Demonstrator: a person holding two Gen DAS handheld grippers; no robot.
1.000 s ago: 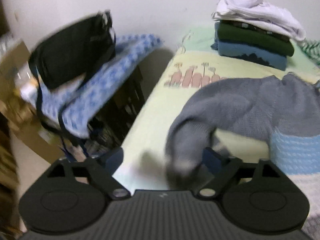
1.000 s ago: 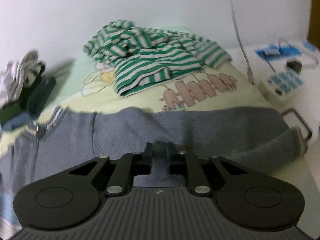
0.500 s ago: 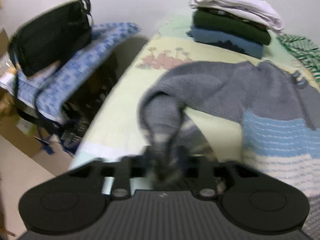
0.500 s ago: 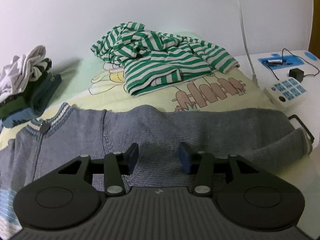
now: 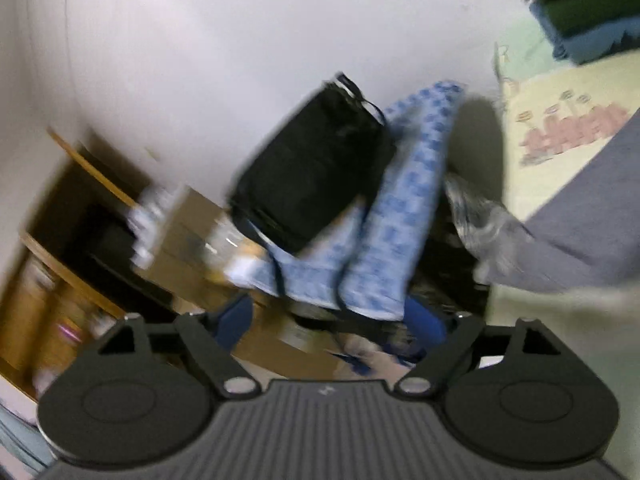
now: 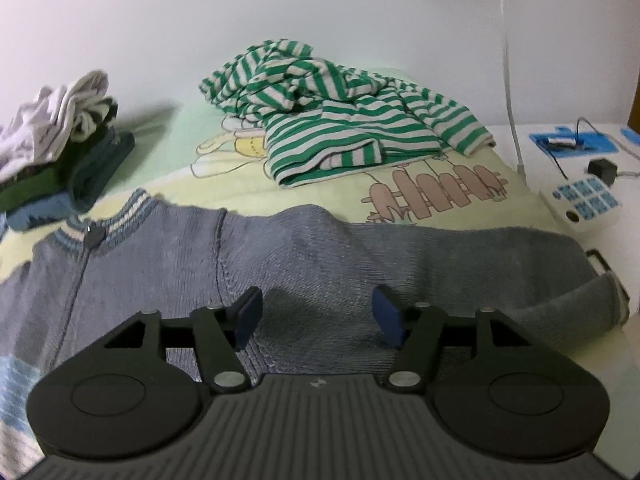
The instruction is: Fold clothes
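Observation:
A grey knit zip cardigan (image 6: 312,248) with a striped collar lies spread on the bed, one sleeve stretched to the right edge. My right gripper (image 6: 316,318) is open just above the sleeve near the shoulder, holding nothing. My left gripper (image 5: 332,324) is open and empty, tilted and pointing off the bed's left side; the cardigan's other sleeve (image 5: 580,216) lies at the right of that blurred view. A crumpled green-and-white striped shirt (image 6: 344,104) lies at the back of the bed.
A stack of folded clothes (image 6: 56,128) sits at the back left of the bed (image 6: 168,140). A white side table (image 6: 584,196) with a remote and charger stands right. Left of the bed are a black bag (image 5: 308,176) on blue checked cloth and a wooden shelf (image 5: 60,248).
My left gripper closed on the sleeve cuff, then let it go, opened and swung off to the left. My right gripper opened and released the other sleeve, drawing back slightly.

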